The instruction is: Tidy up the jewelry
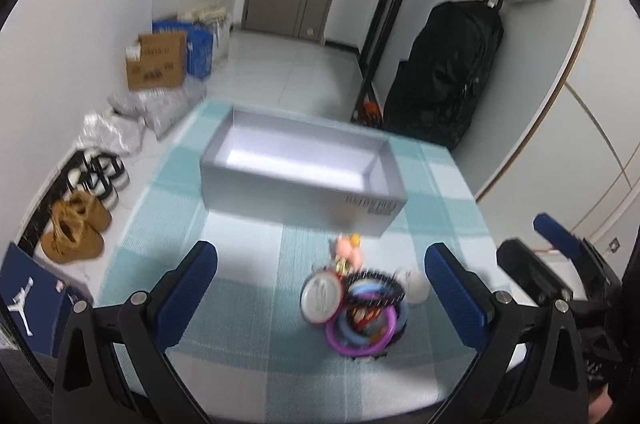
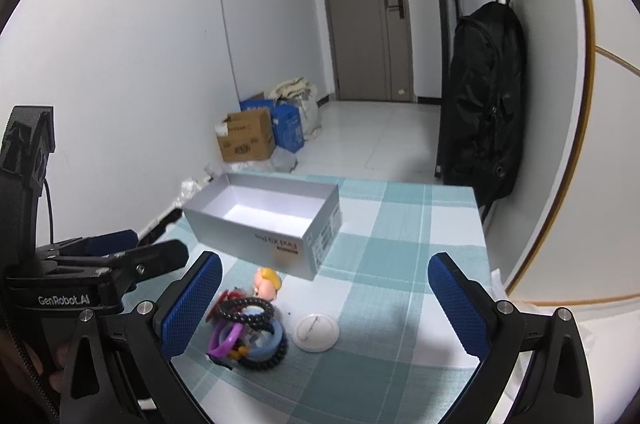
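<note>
Both tools gape empty above the jewelry pile (image 2: 248,328) beside the box (image 2: 264,216).

Your desk wears a woven checked cloth (image 2: 400,224); the box (image 2: 320,248) looks like matt cardboard, the bangles (image 2: 256,336) glossy plastic, the jaws' blue pads textured.

a home entryway: a brown front door (image 2: 366,16) with a handle lock, shoes (image 1: 76,228) lined up along the wall, cardboard boxes (image 2: 246,136) on the tiled floor, and a black backpack (image 2: 486,96) hanging from a wall hook.
</note>
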`<action>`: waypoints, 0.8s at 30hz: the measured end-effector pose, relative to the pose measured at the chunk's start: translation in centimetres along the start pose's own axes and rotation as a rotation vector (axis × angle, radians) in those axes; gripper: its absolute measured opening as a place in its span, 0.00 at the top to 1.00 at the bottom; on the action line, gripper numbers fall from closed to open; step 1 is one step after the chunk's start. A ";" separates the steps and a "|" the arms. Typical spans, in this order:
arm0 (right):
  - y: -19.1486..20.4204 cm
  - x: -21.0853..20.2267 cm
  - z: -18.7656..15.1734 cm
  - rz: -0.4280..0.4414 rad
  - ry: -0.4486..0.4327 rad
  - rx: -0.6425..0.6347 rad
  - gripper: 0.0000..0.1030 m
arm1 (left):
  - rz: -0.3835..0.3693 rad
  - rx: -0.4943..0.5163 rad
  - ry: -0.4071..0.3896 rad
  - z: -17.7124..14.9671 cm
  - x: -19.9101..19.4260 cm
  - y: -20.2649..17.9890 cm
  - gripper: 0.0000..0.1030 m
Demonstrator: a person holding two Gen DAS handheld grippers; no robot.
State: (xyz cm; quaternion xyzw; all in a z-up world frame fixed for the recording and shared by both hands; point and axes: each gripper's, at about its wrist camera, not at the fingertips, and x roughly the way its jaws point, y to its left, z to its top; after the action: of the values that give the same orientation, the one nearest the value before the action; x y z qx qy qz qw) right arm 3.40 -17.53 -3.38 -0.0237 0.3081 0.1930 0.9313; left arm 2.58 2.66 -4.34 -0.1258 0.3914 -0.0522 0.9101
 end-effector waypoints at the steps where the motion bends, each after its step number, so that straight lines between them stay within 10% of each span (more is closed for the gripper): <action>1: 0.1 0.2 0.0 0.001 0.000 -0.002 0.00 | -0.012 -0.009 0.023 -0.2 0.3 0.4 0.02; 10: -1.1 3.3 0.1 -0.030 0.074 0.029 0.00 | -0.122 -0.089 0.256 -1.3 4.5 2.9 0.02; 24: -2.6 5.6 0.4 0.061 0.175 0.145 0.00 | -0.246 -0.081 0.292 -1.0 5.8 3.1 0.35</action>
State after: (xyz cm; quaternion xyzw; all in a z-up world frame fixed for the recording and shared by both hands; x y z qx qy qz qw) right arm 8.70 -17.99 -6.53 0.0364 0.4021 0.1956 0.8937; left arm 5.81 4.31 -9.92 -0.2002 0.5027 -0.1649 0.8247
